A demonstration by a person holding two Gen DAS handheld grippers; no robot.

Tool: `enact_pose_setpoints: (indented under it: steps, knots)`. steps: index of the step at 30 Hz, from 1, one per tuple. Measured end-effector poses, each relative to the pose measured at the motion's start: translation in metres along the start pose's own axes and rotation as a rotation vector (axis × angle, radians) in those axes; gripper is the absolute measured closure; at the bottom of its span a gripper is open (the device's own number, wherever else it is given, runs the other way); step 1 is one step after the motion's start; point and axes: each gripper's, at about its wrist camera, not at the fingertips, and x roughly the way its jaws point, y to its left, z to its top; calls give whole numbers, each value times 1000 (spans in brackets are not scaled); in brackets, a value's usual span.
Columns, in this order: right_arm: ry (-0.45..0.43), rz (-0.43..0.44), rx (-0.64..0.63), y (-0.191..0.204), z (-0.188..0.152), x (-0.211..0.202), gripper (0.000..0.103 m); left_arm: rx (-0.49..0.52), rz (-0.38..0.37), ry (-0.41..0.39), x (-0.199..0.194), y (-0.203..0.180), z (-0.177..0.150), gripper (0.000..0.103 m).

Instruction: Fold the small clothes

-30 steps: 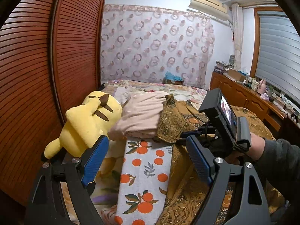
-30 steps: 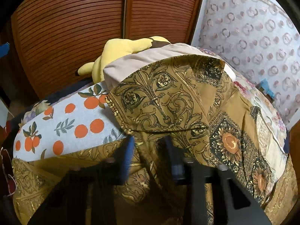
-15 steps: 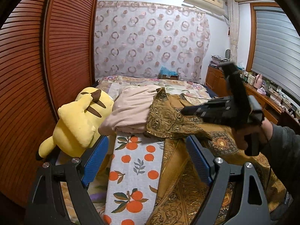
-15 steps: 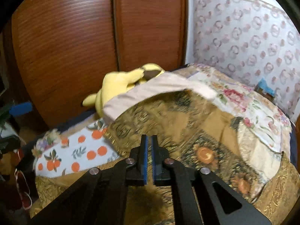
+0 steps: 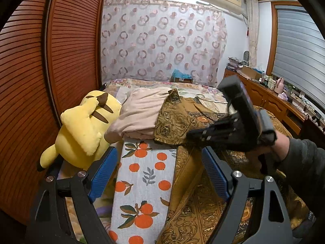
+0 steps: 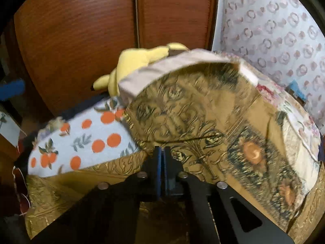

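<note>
Fabric is lying in layers across the bed [image 5: 142, 83]: a brown-gold patterned garment [image 5: 178, 120] is draped partly over a folded beige cloth [image 5: 140, 111], with an orange-print sheet [image 5: 142, 174] spread in front. A yellow plush toy [image 5: 85, 128] is leaning beside the wooden wardrobe doors [image 5: 50, 61]. The left claw [image 5: 158, 174] is hovering wide apart with nothing between its blue pads. The right claw [image 6: 162, 162] is pressing its pads together, empty, just above the patterned garment's near edge.

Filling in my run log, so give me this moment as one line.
left gripper: open, empty | right gripper: shut, nothing visibly pinched, over brown patterned garment | orange-print cloth: flat on bed
</note>
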Motion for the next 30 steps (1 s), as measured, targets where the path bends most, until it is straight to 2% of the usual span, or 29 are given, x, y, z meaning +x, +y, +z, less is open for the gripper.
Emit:
enact_pose_setpoints:
  steps: [5, 8, 11, 14, 17, 18, 19, 20, 23, 26, 30]
  knots:
    - [-107, -22, 103, -30, 4, -24, 102, 16, -4, 8, 2, -6, 0, 18]
    - [-146, -95, 171, -51, 0, -35, 102, 17, -9, 6, 2, -8, 1, 18]
    - [-134, -220, 333, -88, -14, -39, 102, 23, -10, 8, 3, -11, 1, 18]
    - [-101, -283, 521, -134, -41, -37, 102, 23, -13, 12, 5, -12, 1, 18]
    - [-36, -436, 494, -150, -55, -31, 97, 24, -15, 19, 8, -15, -1, 18]
    - [-40, -440, 494, -151, -56, -29, 96, 25, -17, 22, 10, -15, -1, 18]
    - [-57, -417, 496, -151, -58, -30, 92, 25, -18, 24, 12, -17, 0, 18]
    - [-74, -386, 493, -150, -58, -30, 80, 26, -20, 26, 14, -18, 1, 18]
    - [-147, -320, 434, -140, -59, -38, 53, 34, -28, 31, 21, -22, 1, 18]
    - [-228, -255, 384, -135, -56, -51, 42, 44, -34, 45, 30, -24, 3, 18]
    - [-283, -191, 341, -137, -56, -50, 40, 55, -40, 69, 46, -28, 6, 18]
